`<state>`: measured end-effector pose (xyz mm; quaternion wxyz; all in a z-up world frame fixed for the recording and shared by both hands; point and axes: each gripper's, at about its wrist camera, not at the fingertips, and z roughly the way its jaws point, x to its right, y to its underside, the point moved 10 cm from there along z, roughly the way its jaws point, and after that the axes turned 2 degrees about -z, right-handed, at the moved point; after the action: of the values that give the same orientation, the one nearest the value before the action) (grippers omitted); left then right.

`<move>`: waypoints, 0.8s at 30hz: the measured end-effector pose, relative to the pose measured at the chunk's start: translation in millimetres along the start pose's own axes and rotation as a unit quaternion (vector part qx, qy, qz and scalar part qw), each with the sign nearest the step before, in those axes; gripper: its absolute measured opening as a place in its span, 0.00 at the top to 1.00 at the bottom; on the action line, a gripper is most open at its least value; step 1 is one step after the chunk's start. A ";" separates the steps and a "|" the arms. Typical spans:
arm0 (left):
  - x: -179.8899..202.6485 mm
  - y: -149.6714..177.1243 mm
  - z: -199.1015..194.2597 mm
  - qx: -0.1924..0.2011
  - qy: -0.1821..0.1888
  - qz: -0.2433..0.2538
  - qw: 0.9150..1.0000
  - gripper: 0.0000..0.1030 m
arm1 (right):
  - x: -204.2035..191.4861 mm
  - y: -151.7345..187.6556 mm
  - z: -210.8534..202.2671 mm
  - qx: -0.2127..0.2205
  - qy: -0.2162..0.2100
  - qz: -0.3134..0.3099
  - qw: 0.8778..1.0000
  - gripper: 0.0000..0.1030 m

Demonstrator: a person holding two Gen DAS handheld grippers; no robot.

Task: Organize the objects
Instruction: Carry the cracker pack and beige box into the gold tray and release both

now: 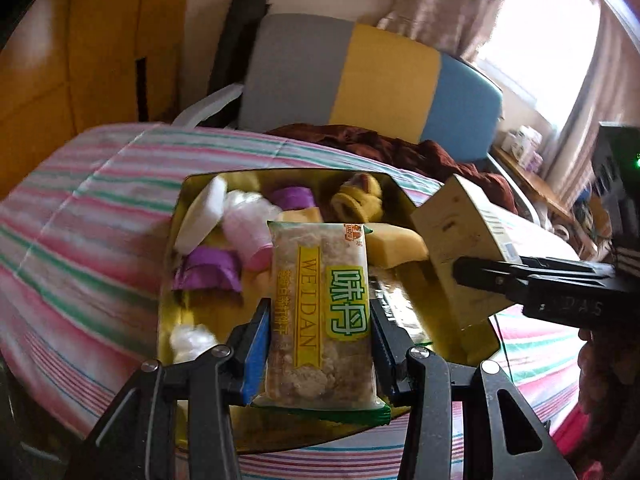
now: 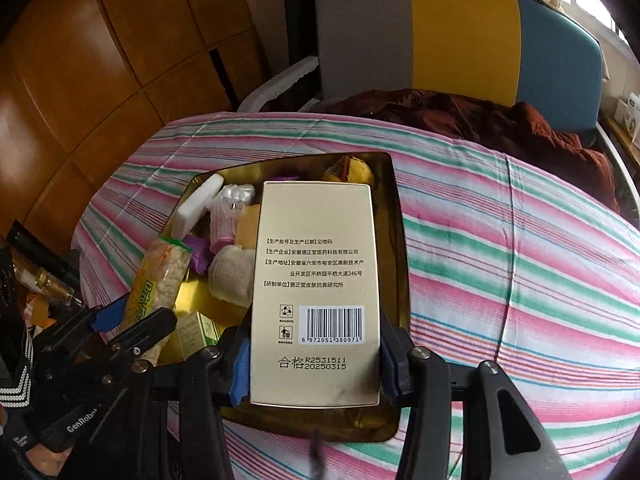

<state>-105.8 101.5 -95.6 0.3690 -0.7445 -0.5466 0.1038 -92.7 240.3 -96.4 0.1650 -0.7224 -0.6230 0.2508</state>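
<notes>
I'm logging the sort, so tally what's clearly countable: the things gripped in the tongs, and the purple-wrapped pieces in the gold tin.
snack packet, in left tongs: 1
cardboard box, in right tongs: 1
purple-wrapped pieces, in gold tin: 2
Total: 4

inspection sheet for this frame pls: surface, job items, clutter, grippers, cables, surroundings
Surface: table under a pink, green and white striped cloth.
Job's things: shiny gold rectangular tin tray on the cloth; clear snack packet with green and yellow label; cream cardboard box with barcode.
Clutter: in the tray, purple wrappers, a white block, a pink-capped plastic bottle, a yellow knitted piece.
Grippers: left gripper has its jaws shut on the snack packet above the tray; right gripper has its jaws shut on the cardboard box above the tray.
Cables: nothing seen.
Surroundings: grey, yellow and blue chair with dark red cloth; wooden panelling.
</notes>
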 end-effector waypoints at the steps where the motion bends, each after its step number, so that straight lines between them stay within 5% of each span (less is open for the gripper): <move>1: -4.6 -0.6 0.8 -0.001 0.000 -0.008 1.000 0.55 | -0.9 -2.7 1.5 0.002 0.002 -0.003 1.000 0.51; 5: -4.0 -6.4 4.7 -0.006 0.018 -0.028 0.999 0.55 | -0.9 -13.0 11.2 0.005 0.023 -0.010 1.000 0.48; 8: 4.6 -12.3 6.1 -0.001 0.025 -0.028 0.999 0.30 | 2.5 -10.1 13.7 0.002 0.028 -0.006 1.000 0.44; 11: 11.6 -16.7 5.1 0.011 0.023 -0.014 1.000 0.25 | 8.1 -0.7 15.3 -0.006 0.026 0.003 1.000 0.44; 15: 9.6 -14.2 4.5 0.017 -0.006 0.009 1.000 0.25 | 12.8 6.1 13.0 -0.002 0.033 0.010 0.999 0.44; 24: -19.4 -16.4 -18.7 0.052 -0.082 0.007 0.995 0.02 | 0.8 4.1 -15.1 0.065 0.059 0.004 0.996 0.28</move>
<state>-114.8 78.3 -76.4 0.3606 -0.7172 -0.5633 0.1958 -80.7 241.5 -86.3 0.2472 -0.7261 -0.5916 0.2483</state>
